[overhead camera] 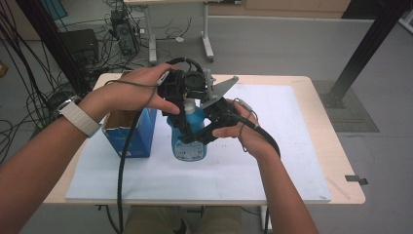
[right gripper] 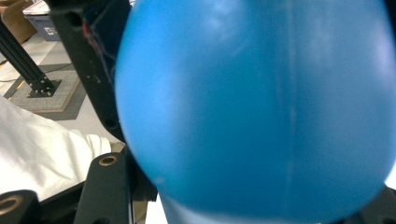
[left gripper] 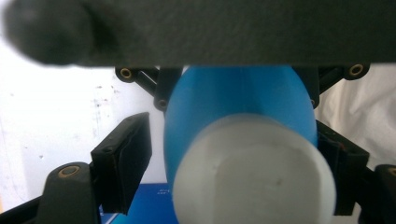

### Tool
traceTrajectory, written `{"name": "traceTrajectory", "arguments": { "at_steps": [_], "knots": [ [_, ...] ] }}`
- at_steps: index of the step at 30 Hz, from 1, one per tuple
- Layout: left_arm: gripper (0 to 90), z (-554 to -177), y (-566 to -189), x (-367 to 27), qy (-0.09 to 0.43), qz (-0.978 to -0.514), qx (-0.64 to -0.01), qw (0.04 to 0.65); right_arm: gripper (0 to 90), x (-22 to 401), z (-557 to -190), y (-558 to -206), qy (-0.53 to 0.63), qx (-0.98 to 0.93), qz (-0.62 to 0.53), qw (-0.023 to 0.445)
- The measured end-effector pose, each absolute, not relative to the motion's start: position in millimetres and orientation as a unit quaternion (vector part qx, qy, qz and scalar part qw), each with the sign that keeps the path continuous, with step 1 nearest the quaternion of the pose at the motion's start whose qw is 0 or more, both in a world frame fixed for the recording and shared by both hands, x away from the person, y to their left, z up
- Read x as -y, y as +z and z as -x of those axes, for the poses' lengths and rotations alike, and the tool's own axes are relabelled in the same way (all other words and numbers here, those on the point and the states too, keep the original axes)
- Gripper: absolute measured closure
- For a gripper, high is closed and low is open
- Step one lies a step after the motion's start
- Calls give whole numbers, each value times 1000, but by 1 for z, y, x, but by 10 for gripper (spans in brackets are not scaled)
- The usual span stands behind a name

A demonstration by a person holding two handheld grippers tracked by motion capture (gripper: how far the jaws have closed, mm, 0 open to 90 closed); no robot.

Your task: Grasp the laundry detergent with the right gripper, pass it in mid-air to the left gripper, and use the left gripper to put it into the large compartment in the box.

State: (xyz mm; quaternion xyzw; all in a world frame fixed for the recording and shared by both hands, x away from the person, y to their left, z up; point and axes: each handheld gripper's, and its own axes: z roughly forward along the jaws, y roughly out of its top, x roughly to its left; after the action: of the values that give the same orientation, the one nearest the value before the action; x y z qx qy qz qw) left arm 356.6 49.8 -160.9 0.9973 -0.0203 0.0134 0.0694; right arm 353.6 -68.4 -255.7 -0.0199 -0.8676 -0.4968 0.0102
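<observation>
A blue bottle with a white cap stands upright on the white mat. My right gripper comes in from the right and is shut on the bottle's body, one black finger crossing its front. In the right gripper view the bottle bulges between the jaws of my right gripper. My left gripper hangs over the bottle top, pointing down. In the left gripper view the white cap sits between the jaws of my left gripper. The left pad stands a gap away from the cap.
An open blue cardboard box stands just left of the bottle, under my left forearm. The mat covers most of the light wooden table. Cables and a desk frame lie on the floor beyond the far edge.
</observation>
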Motion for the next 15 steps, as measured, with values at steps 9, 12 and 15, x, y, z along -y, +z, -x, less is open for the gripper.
{"name": "traceTrajectory", "arguments": {
  "at_steps": [9,12,15],
  "knots": [
    [271,-357,-161,-49,13,-997,23,68,421,68,-353,-257,-495,868,20,11],
    [287,-357,-161,-49,12,-997,26,66,421,68,-354,-257,-497,868,19,12],
    [314,-356,-161,-49,10,-997,29,64,421,67,-354,-257,-496,868,19,12]
  ]
}}
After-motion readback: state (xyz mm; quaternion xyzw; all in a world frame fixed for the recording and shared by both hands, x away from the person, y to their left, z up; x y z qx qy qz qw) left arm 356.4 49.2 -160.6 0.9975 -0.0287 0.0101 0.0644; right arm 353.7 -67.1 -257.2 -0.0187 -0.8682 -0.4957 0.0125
